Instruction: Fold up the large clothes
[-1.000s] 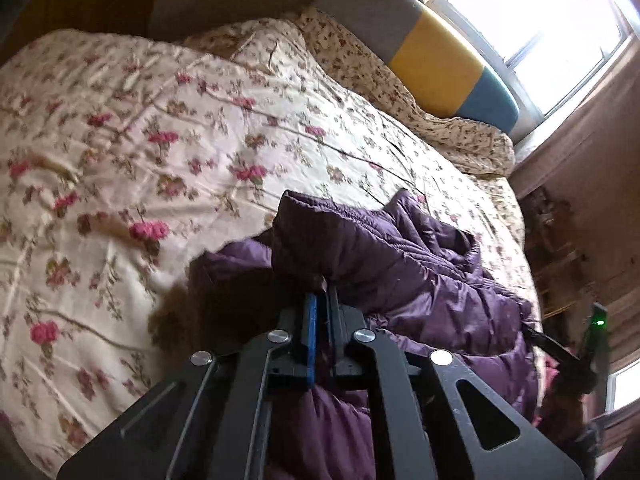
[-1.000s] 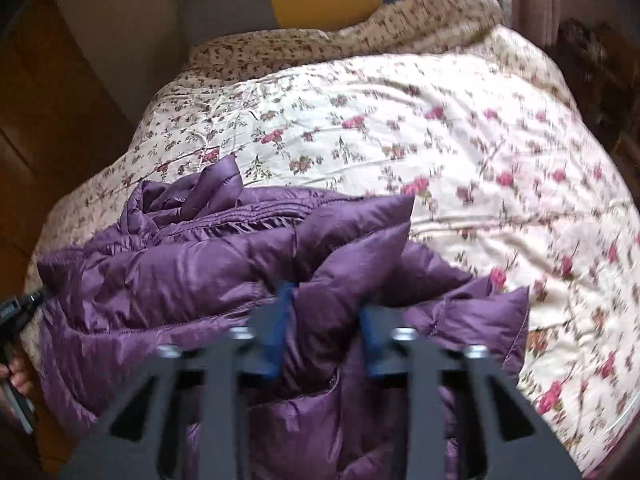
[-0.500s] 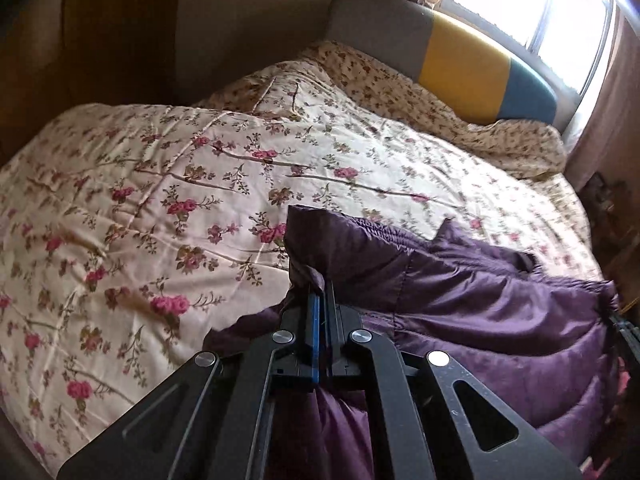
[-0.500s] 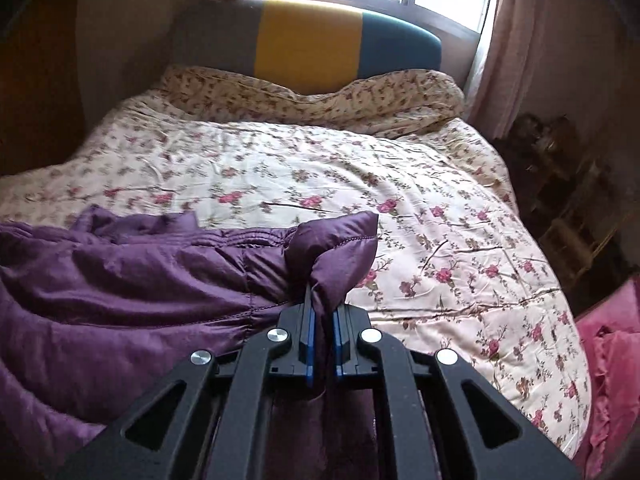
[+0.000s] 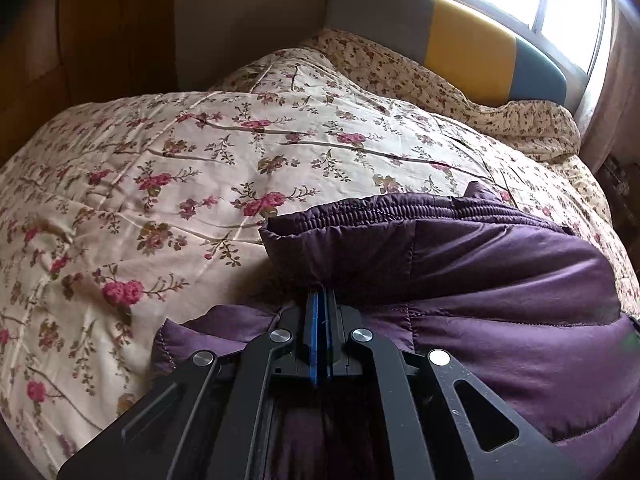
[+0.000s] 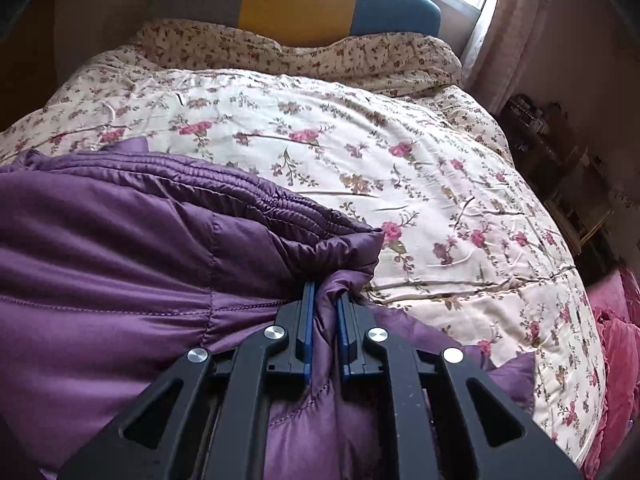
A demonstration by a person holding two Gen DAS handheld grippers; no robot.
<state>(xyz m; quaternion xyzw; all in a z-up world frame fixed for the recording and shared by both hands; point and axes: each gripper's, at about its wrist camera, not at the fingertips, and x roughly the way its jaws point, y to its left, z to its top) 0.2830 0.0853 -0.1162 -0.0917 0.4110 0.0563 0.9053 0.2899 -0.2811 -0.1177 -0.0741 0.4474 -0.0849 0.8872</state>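
Because a puffy garment only folds neatly when its edge is drawn straight, each claw is pinching one corner of the purple quilted jacket, keeping the elastic-ribbed hem stretched between them. On the left, the left claw is clamping its blue pads fully together on a thin tuck of fabric at the hem's left corner. On the right, the right claw is gripping a thicker bunch of padding at the opposite corner, so its jaws are standing slightly apart around the wad; they have just been easing a little wider, with the fabric between them all the while. The jacket is lying across the near part of the bed, on the floral quilt, with its hem toward the striped headboard. Judging by the grip, the hem is being carried over the body of the jacket, and the fold looks only partly made.
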